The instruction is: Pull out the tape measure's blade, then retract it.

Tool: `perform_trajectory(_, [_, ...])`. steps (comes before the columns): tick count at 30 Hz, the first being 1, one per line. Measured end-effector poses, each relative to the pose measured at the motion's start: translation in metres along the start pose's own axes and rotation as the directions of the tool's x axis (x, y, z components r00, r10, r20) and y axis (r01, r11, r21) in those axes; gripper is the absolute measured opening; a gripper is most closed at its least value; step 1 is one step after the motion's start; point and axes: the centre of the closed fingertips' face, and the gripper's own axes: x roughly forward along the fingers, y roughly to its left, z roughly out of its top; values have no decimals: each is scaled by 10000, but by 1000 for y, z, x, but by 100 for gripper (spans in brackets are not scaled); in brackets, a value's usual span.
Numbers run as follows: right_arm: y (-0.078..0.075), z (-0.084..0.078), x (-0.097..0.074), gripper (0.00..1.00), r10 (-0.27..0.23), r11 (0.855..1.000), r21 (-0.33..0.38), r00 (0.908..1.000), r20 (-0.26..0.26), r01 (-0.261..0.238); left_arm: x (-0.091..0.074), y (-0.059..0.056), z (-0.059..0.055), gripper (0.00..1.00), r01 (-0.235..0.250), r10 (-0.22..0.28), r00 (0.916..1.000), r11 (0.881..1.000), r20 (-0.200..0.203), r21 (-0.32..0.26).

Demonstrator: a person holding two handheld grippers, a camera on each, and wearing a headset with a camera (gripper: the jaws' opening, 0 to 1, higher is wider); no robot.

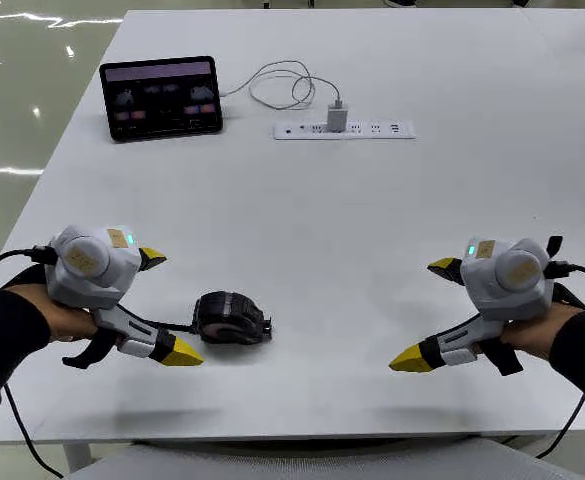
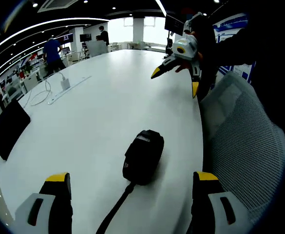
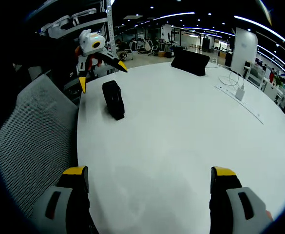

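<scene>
A black tape measure lies on the white table near its front edge, blade in, with a black strap trailing from it. My left gripper stands open just left of it, yellow tips apart and nothing between them. From the left gripper view the tape measure sits a short way ahead between the open jaws. My right gripper is open far to the right, holding nothing. In the right gripper view the tape measure lies far off beside the left gripper.
A black tablet stands at the back left. A white power strip with a plugged charger and a looped cable lies at the back middle. A mesh chair sits against the table's front edge.
</scene>
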Motion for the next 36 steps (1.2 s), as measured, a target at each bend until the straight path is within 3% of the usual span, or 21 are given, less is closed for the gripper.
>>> perform_trajectory(9, [9,11,28,100,535,9965,-631,9983,-234,-549,15,-2,8,100,294,-259,9985,9968,-478,748])
perform_trajectory(14, [11,24,41,100,713,9917,-1077,9975,23,-706,23,-3,12,100,424,-336,9968,9913,-719,1247])
perform_trajectory(16, [11,26,44,100,752,9902,-1177,9972,-36,-751,25,-7,12,100,665,-568,9946,9912,-864,1144])
perform_trajectory(21, [14,38,57,98,910,9888,-1199,9958,85,-893,31,-10,14,100,803,-625,9912,9847,-1169,1547])
perform_trajectory(28, [25,54,77,100,1303,9798,-1552,9913,166,-1262,39,-15,20,100,1150,-933,9880,9764,-1232,1829])
perform_trajectory(33, [32,63,90,100,1505,9734,-1762,9886,83,-1467,45,-18,18,97,1468,-1182,9818,9689,-1488,1994])
perform_trajectory(36, [36,66,96,100,1605,9696,-1876,9870,35,-1570,46,-19,14,88,1678,-1308,9742,9647,-1837,2028])
